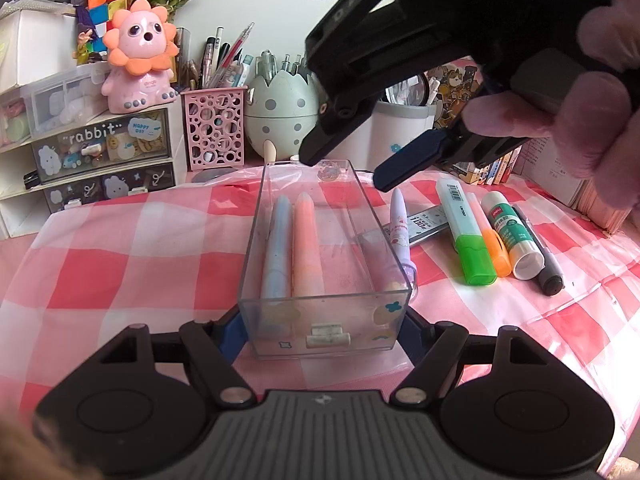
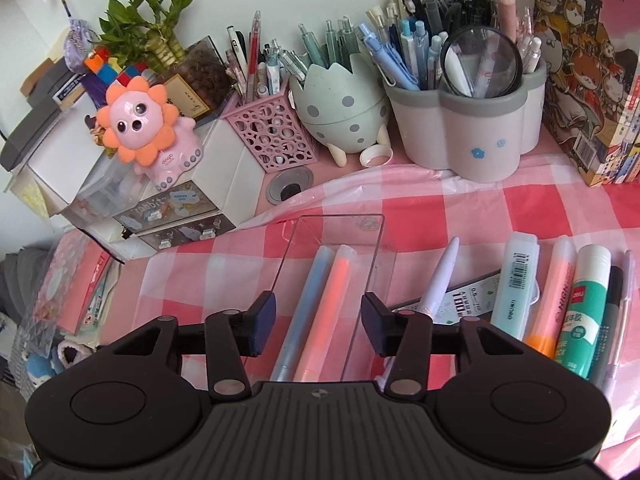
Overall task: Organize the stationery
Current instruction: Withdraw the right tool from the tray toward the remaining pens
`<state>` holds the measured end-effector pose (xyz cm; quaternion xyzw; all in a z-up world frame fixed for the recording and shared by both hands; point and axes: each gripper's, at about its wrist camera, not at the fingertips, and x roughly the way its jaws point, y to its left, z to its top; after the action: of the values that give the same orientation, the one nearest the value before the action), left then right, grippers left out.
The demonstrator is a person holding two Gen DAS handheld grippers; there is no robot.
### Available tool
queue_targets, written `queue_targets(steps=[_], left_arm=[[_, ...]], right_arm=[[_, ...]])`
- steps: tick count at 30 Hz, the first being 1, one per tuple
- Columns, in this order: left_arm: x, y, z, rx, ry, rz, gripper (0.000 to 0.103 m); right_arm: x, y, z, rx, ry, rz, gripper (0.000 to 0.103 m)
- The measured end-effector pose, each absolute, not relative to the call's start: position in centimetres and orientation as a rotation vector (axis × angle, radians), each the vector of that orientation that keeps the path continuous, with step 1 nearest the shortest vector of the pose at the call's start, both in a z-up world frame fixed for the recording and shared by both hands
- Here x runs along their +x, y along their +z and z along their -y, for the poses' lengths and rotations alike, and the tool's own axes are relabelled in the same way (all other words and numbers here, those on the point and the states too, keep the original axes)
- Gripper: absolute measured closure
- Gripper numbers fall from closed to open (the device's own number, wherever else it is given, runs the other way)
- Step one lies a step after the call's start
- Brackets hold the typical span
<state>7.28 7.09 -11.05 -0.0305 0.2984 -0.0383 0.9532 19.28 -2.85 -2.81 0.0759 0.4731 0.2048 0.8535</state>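
Lion toy (image 1: 138, 54) on drawer unit (image 1: 104, 156), bamboo plant (image 2: 154, 28), checked tablecloth (image 1: 120, 264)

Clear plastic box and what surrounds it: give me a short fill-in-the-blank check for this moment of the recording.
1. Inside the clear box, a blue pen lies beside a ____ pen.
2. The left gripper is shut on the ____.
3. The right gripper holds ____.
4. On the checked cloth, the glue stick lies between the black marker and the highlighter with the ____ cap.

Missing words: orange; clear box; nothing; orange
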Motion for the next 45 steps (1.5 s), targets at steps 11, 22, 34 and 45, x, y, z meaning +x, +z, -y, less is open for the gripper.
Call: queue_targets(steps=[11, 22, 34, 45], left_arm=[[7.3, -11.0, -7.1, -0.059, -0.076, -0.608, 0.054], [7.3, -11.0, -7.0, -0.056, -0.075, -0.609, 0.054], [7.3, -11.1, -6.9, -0.048, -0.072, -0.611, 0.054], [7.3, -11.0, -6.9, -0.042, -0.071, -0.613, 0.054]], right_arm=[[17.8, -2.1, 5.8, 0.141, 0.41, -0.949, 0.033], [18.0, -1.8, 12.0, 0.147, 0.269, -0.886, 0.022], [17.8, -3.5, 17.4, 0.203, 0.159, -0.872, 0.022], [17.1, -5.6, 20.1, 0.234, 0.125, -0.88, 0.06]])
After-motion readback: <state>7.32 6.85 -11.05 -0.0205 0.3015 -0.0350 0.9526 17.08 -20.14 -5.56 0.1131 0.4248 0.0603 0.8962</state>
